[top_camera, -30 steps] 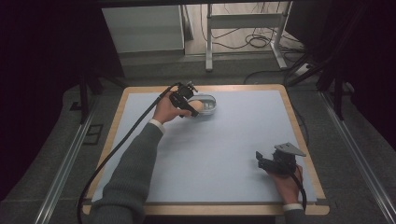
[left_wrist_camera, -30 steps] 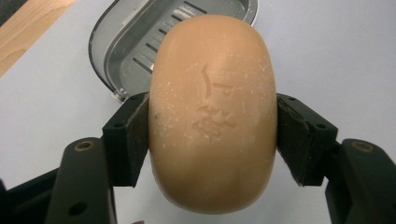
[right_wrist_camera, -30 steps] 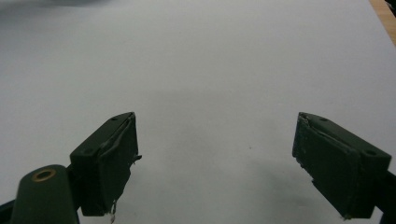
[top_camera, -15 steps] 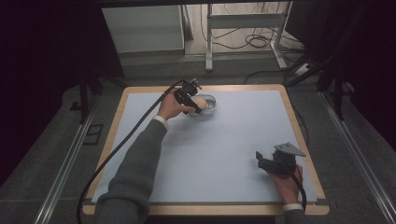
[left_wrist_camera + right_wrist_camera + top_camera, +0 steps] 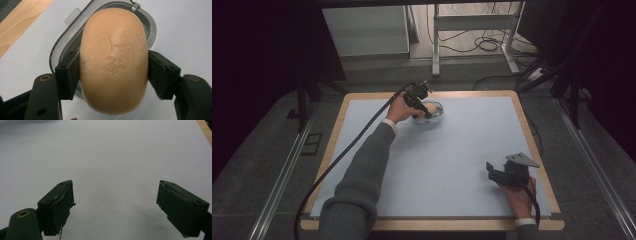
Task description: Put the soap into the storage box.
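Our left gripper (image 5: 113, 72) jaws grip the soap (image 5: 113, 62) above the dish (image 5: 434, 111); it may slip (smooth sides); right gripper (image 5: 115, 205) jaws open.

In the right gripper view we look along our right gripper (image 5: 115, 205), whose two black jaws stand wide apart with nothing between them. Under them lies the pale sheet (image 5: 105, 155) that covers the table, bare and evenly lit. At the top right corner we see a strip of the wooden table edge (image 5: 206, 130).
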Demonstrator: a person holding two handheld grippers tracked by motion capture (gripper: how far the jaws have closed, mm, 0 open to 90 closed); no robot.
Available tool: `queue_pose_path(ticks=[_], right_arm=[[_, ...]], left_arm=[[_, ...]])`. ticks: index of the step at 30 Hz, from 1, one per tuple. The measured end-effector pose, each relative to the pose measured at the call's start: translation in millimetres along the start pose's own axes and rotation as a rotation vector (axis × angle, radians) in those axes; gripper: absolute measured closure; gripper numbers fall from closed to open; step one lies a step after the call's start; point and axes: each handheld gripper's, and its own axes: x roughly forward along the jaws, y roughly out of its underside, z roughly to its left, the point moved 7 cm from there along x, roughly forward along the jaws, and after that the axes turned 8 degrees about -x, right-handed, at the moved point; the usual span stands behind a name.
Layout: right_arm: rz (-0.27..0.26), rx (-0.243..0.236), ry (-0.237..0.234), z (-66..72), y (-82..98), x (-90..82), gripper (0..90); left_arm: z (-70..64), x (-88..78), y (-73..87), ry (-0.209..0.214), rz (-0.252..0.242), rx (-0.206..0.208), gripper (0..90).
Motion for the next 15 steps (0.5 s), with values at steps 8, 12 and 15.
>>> queue_pose_path(ticks=[8, 12, 15], right_arm=[[0.0, -0.002, 0.001, 0.0, 0.0, 0.1, 14.5], [0.002, -0.002, 0.003, 0.2, 0.0, 0.3, 14.5], [0.005, -0.006, 0.003, 0.3, 0.1, 0.3, 14.5]], left_arm=[[5.5, 5.4, -5.2, -0.008, 0.007, 0.006, 32.9], [8.3, 7.8, -5.7, -0.005, 0.006, 0.001, 32.8], [8.6, 8.1, -6.1, 0.002, 0.002, -0.003, 32.7]])
